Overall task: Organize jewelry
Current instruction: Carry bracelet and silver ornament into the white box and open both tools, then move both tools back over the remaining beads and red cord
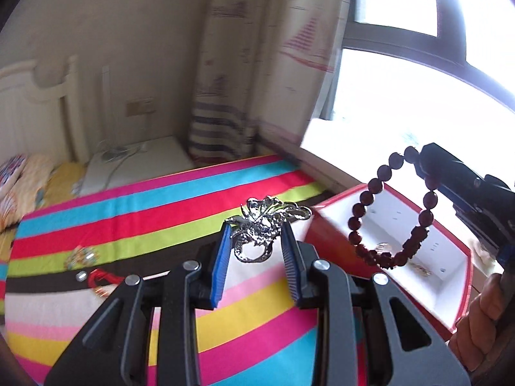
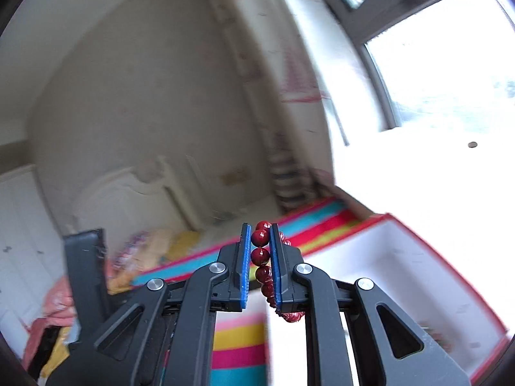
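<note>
1. Right gripper (image 2: pixel 259 241) pinches the red bead bracelet (image 1: pixel 391 206) by a few beads, so the loop dangles freely over the red box (image 1: pixel 463 259)
2. Left gripper (image 1: pixel 256 236) clasps a silver brooch (image 1: pixel 262 225) (probably box-bound too) above the striped bedspread (image 1: pixel 128 212)

Home bedroom. Bed with white carved headboard (image 1: pixel 35 87) against a plain cream wall (image 1: pixel 128 32), patterned pillow (image 1: pixel 22 177) at its foot, striped multicolour bedspread (image 1: pixel 145 199) over the mattress. White bedside cabinet (image 1: pixel 135 164) beside the headboard with a cable on top, wall socket (image 1: pixel 140 107) above it. Printed curtain (image 1: pixel 231 80) hangs to the floor next to a large dark-framed window (image 1: pixel 402 38) and a bright sill (image 1: pixel 370 141). Daylight only, domestic furnishings throughout.
</note>
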